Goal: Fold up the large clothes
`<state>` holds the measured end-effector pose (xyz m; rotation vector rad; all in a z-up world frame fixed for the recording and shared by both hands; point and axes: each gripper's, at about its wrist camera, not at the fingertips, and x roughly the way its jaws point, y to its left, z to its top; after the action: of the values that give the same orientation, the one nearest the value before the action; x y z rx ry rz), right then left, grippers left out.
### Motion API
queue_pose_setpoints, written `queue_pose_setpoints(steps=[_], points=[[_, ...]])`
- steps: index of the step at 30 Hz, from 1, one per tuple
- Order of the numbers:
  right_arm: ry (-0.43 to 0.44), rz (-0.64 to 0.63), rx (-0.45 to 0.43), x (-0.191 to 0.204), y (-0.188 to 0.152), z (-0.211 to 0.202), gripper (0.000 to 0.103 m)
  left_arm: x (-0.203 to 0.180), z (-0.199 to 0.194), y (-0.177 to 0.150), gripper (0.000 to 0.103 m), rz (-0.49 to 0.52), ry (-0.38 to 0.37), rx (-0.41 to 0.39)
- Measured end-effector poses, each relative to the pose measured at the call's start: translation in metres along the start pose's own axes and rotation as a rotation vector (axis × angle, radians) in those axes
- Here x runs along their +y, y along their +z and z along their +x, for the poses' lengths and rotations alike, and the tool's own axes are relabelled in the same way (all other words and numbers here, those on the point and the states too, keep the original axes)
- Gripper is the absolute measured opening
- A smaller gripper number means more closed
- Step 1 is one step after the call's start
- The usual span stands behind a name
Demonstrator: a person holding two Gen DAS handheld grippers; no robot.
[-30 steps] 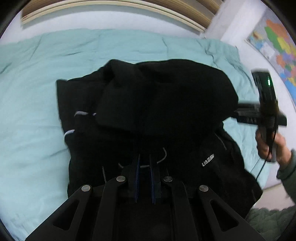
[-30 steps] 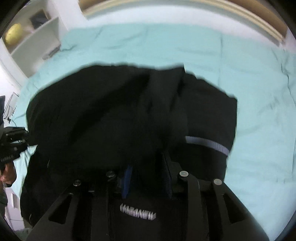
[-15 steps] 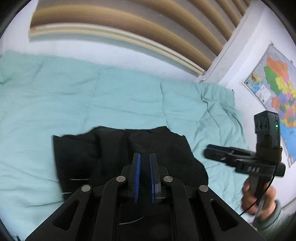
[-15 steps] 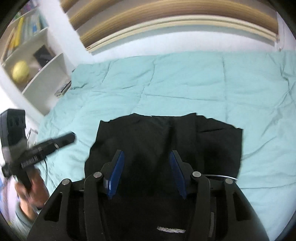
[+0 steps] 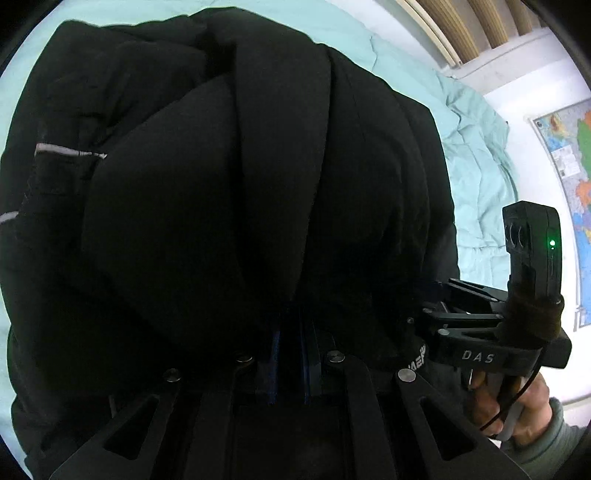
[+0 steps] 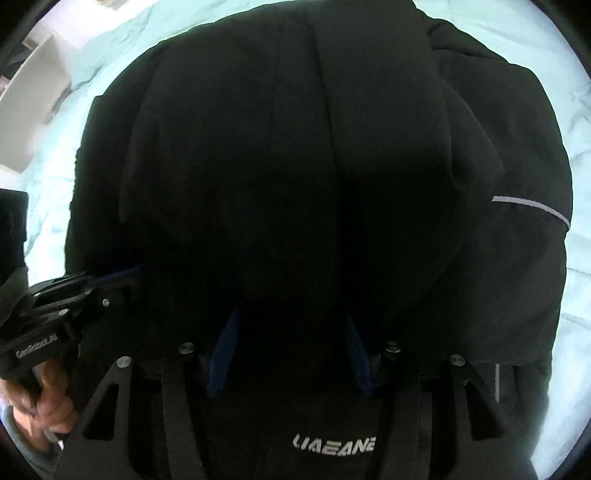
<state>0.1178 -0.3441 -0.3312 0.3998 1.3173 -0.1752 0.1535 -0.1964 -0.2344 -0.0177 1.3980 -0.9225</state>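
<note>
Pointing steeply down, the left gripper (image 5: 290, 334) pinches the bulky black padded jacket (image 5: 229, 192) on the pale turquoise quilt (image 5: 476, 177). The right gripper (image 6: 290, 350), jaws parted after just opening, hangs over jacket fabric, apparently not clamped.

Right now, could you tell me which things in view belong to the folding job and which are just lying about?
Job: black jacket, left gripper, right gripper, teal duvet.
Lying about: wall map, white shelf, slatted headboard.

Dim centre, bright rim, fisheye warping

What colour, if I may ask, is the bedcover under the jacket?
Pale teal; the bedcover shows best in the left wrist view, beside the black jacket.
</note>
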Motion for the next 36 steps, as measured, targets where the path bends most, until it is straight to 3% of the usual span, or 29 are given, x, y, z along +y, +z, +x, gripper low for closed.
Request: queue_pose_setpoints(steps=[5, 10, 12, 16, 19, 21, 26, 36], points=[[0.012, -0.009, -0.029, 0.001, -0.004, -0.008, 0.057, -0.018, -0.015, -0.004, 0.009, 0.057, 0.043, -0.009], [0.076, -0.033, -0.074, 0.007, -0.022, -0.043, 0.058, -0.046, -0.052, -0.017, 0.009, 0.106, -0.046, -0.07], [0.082, -0.049, -0.097, 0.012, -0.027, -0.052, 0.059, -0.049, -0.053, -0.021, 0.01, 0.107, -0.035, -0.075], [-0.018, -0.064, -0.065, 0.017, -0.028, -0.033, 0.059, -0.027, -0.011, -0.018, 0.009, 0.025, 0.093, 0.007], [-0.003, -0.038, -0.024, 0.013, -0.025, -0.015, 0.059, -0.007, 0.001, -0.02, 0.009, -0.09, 0.01, 0.015], [0.005, -0.034, -0.026, 0.012, -0.025, -0.019, 0.059, -0.007, -0.011, -0.023, 0.009, -0.114, -0.011, -0.007], [0.016, -0.052, -0.074, 0.012, -0.037, -0.051, 0.059, -0.024, -0.055, -0.042, 0.009, -0.066, 0.036, -0.082], [0.016, -0.024, -0.171, 0.022, -0.107, -0.127, 0.06, -0.045, -0.141, -0.104, 0.009, -0.051, 0.065, -0.218]])
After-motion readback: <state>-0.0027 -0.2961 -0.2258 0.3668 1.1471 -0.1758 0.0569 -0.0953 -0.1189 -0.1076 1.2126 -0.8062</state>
